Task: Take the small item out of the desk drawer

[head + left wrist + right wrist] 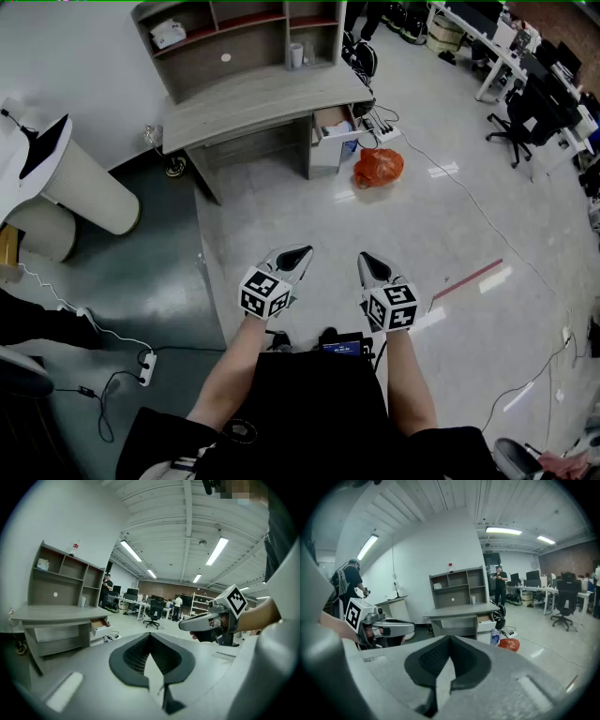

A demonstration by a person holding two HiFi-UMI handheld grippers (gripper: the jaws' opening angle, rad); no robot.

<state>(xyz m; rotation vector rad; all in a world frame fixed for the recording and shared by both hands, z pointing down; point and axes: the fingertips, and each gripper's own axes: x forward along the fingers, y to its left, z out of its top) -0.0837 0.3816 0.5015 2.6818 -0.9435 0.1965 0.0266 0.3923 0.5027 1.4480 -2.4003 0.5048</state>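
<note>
The grey desk (253, 98) with a shelf unit stands far off across the floor. Its drawer (335, 122) is pulled out at the desk's right end; what lies inside is too small to tell. Both grippers hang in the air in front of the person, well short of the desk. My left gripper (298, 253) is shut with nothing in it, and so is my right gripper (367, 261). The drawer (99, 624) shows at the left of the left gripper view, and the drawer (486, 619) sits past the shut jaws in the right gripper view.
An orange bag (378, 167) lies on the floor beside the drawer, with a power strip (385, 133) and cables behind it. A white cylinder (84, 192) stands at the left. Office chairs (516, 122) and desks fill the far right. People stand in the background.
</note>
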